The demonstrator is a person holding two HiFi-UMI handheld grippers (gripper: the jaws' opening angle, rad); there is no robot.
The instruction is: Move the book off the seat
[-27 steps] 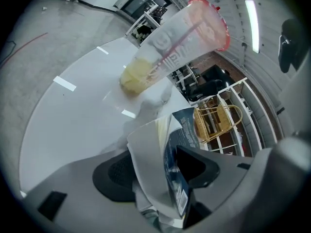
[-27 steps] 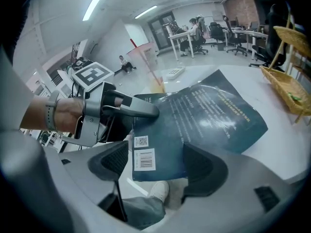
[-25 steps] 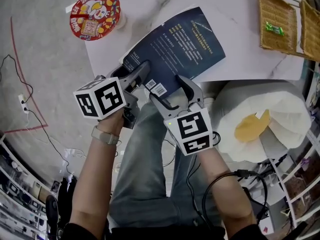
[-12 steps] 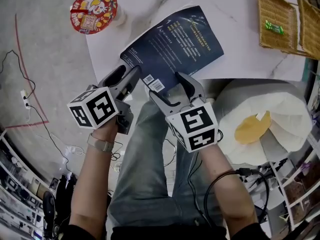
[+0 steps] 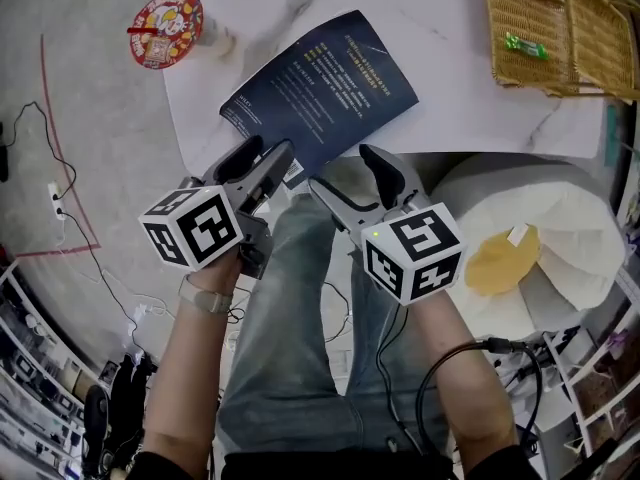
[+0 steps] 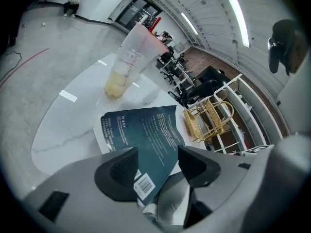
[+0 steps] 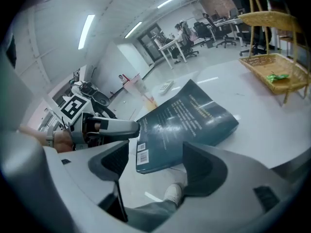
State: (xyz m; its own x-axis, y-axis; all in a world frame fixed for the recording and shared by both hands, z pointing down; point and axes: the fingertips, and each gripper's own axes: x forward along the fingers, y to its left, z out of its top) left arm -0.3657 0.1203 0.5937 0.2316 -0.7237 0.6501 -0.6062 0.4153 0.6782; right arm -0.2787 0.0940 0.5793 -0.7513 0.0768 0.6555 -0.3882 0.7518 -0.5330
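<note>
The book (image 5: 318, 93) lies flat on the table (image 5: 450, 98), long axis slanting across it, barcode corner jutting past the table's near edge. The left gripper (image 5: 268, 158) and right gripper (image 5: 345, 173) hover just off that edge, jaws spread, empty.

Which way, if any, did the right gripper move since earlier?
Yes. The right gripper has backed off the book's near edge toward the person, jaws open and empty.

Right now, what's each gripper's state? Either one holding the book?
Left gripper: open, jaws apart, not clamping the book, which lies on the table.
Right gripper: open, holding nothing.
</note>
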